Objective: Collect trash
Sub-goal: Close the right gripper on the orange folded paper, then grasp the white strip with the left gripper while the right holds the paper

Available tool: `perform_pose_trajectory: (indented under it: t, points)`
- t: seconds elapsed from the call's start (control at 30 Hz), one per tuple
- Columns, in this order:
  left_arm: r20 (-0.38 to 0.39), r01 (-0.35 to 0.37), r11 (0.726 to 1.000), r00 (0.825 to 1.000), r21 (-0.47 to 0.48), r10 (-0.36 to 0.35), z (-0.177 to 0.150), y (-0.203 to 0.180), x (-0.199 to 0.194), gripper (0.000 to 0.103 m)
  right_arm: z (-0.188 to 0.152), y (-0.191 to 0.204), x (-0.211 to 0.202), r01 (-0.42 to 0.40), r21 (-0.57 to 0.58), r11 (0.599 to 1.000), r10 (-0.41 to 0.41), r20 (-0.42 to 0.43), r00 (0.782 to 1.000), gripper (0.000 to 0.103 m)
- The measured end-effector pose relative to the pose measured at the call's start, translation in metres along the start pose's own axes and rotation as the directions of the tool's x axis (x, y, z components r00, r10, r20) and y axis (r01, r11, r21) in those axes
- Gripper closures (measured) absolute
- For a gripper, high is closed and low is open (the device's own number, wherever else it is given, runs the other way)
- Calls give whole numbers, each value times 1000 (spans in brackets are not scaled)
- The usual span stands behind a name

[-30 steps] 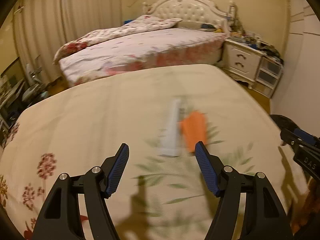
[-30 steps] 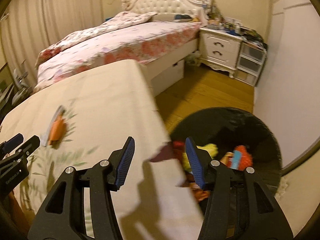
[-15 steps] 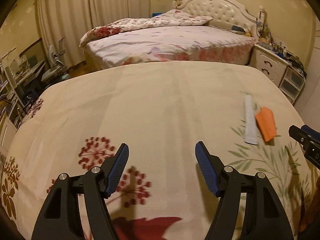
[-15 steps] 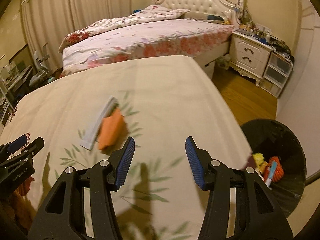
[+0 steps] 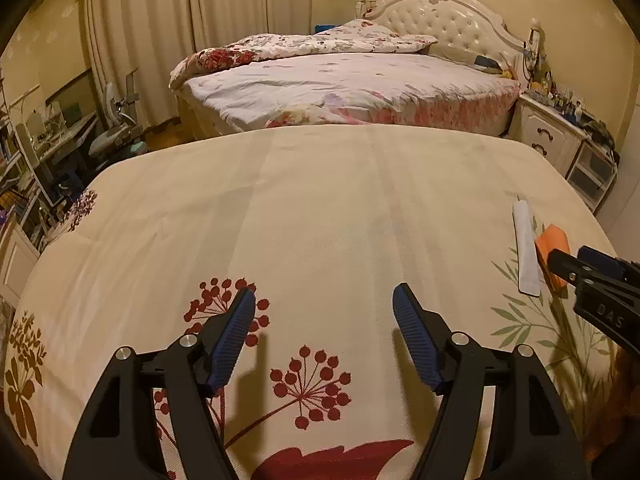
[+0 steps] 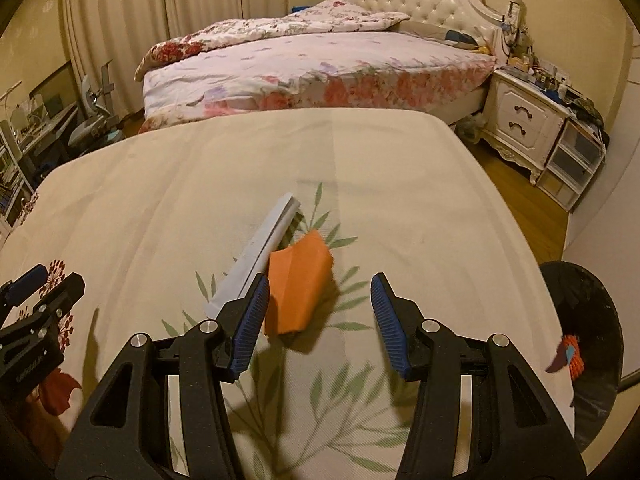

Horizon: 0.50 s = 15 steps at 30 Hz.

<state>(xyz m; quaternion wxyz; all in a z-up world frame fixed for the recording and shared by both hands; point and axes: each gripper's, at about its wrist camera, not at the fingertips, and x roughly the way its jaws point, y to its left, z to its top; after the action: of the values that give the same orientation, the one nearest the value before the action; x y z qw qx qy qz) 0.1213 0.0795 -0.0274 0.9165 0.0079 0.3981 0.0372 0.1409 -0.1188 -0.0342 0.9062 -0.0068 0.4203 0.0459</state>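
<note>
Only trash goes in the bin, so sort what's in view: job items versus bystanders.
Job: orange folded paper, grey-white strip, black trash bin, right gripper open.
Bystanders: floral bed, white nightstand, left gripper open.

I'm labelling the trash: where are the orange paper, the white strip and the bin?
orange paper (image 6: 298, 284), right wrist view, centre of its folded face.
white strip (image 6: 260, 250), right wrist view, mid-length.
bin (image 6: 592, 300), right wrist view, black inner wall.
</note>
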Motion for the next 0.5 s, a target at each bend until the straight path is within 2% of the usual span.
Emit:
perform_pose_trajectory:
  t: [0.07, 0.13, 0.2, 0.5]
  points:
    - [1, 3, 1000, 1000, 6, -3, 1, -1, 1, 32, 0, 3, 4, 4, -8, 1000, -4, -11, 1000, 54]
    - [1, 7, 1000, 1000, 5, -7, 3, -1, 2, 32, 1, 6, 8, 5, -17, 1000, -6, -24, 1000, 65]
    - [0, 14, 1000, 1000, 4, -14, 4, -2, 3, 32, 1, 6, 8, 11, -27, 1000, -11, -23, 1000, 70]
    - [3, 73, 996, 997, 54, -74, 6, -39, 4, 32, -4, -18, 3, 41, 7, 999, -41, -21, 999, 71]
